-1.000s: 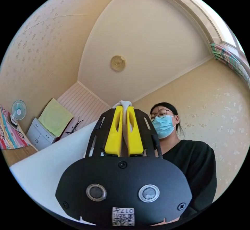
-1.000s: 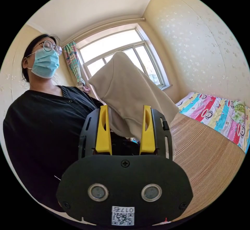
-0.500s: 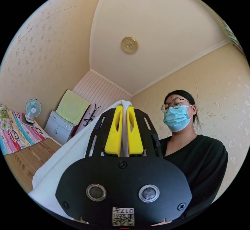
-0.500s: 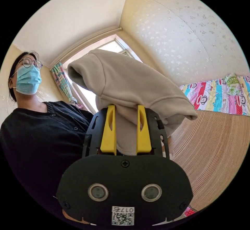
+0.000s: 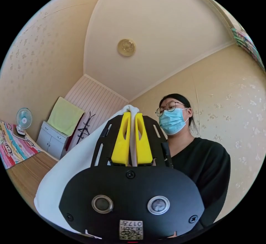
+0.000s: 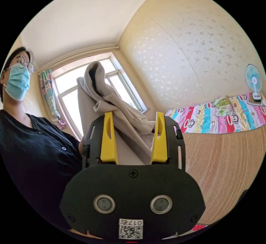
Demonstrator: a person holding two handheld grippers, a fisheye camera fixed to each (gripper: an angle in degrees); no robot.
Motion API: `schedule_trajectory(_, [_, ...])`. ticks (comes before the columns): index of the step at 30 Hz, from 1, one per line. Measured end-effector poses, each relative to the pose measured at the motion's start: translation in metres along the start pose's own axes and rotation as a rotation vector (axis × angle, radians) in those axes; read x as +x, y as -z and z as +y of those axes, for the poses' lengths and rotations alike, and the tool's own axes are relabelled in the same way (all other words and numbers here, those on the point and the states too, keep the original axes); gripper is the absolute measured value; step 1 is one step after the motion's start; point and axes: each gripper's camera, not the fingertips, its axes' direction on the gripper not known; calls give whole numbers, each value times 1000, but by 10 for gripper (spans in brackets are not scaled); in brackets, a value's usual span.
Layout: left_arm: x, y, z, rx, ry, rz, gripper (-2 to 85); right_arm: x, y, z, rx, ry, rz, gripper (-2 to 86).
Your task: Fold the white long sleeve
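Observation:
In the left gripper view, the white long sleeve hangs from my left gripper and drapes down toward the lower left. The yellow jaws stand close together with a fold of the cloth pinched between them. In the right gripper view, another part of the same garment looks beige against the window light and rises in a bunched fold above my right gripper. Those jaws stand wide apart and open. The cloth lies loosely between them, touching the right jaw's inner side.
A person in a black top stands close behind both grippers. A woven mat covers the bed, with a colourful sheet and a small fan behind it. A white cabinet, green towel and coat stand line one wall; a window fills another.
My right gripper's jaws have spread wider since half a second ago, and the cloth that capped them now stands bunched between them. The left gripper stays shut on the cloth. Both cameras have swung.

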Motion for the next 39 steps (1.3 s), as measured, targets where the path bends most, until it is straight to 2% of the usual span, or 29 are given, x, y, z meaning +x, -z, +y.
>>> schedule_trajectory(2, [-7,-4,1,-1,-8,48,2,-2,-11,3,-11,42,-85,188])
schedule_trajectory(6, [-37,-28,6,-35,25,210,3,-19,-43,2,-94,202,-128,182])
schedule_trajectory(8, [-52,-34,9,-34,50,250,3,-21,-64,-5,-200,229,-271,142])
schedule_trajectory(9, [-61,-36,11,-37,74,237,4,-16,-72,-11,-271,188,-342,94])
schedule_trajectory(12, [-72,-25,13,-55,134,71,9,-2,-71,-20,-275,108,-229,58])
schedule_trajectory(14, [-71,-14,14,-82,168,-109,15,6,-50,-28,-203,55,11,48])
schedule_trajectory(16, [-64,-6,16,-171,197,-404,27,4,-43,-37,-212,64,123,44])
schedule_trajectory(17, [-62,-6,17,-198,201,-480,31,-2,-40,-42,-194,82,195,42])
schedule_trajectory(19, [-61,-9,25,-304,262,-793,67,-13,-39,-49,-162,114,272,41])
schedule_trajectory(21, [-64,-12,34,-340,310,-954,93,-23,-48,-57,-158,140,359,41])
schedule_trajectory(23, [-63,-16,40,-303,300,-953,96,-26,-61,-59,-184,153,434,40])
schedule_trajectory(25, [-70,-30,46,-269,293,-831,92,-25,-76,-59,-220,145,502,40])
schedule_trajectory(28, [-92,-70,59,-344,349,-777,95,-25,-98,-56,-283,136,594,40])
schedule_trajectory(33, [-119,-144,80,-550,346,-958,139,-54,-112,-62,-306,237,617,40])
schedule_trajectory(37, [-117,-173,74,-542,268,-1027,144,-81,-122,-68,-377,358,684,39])
schedule_trajectory(39, [-115,-186,72,-607,216,-1019,128,-85,-116,-70,-362,317,648,38])
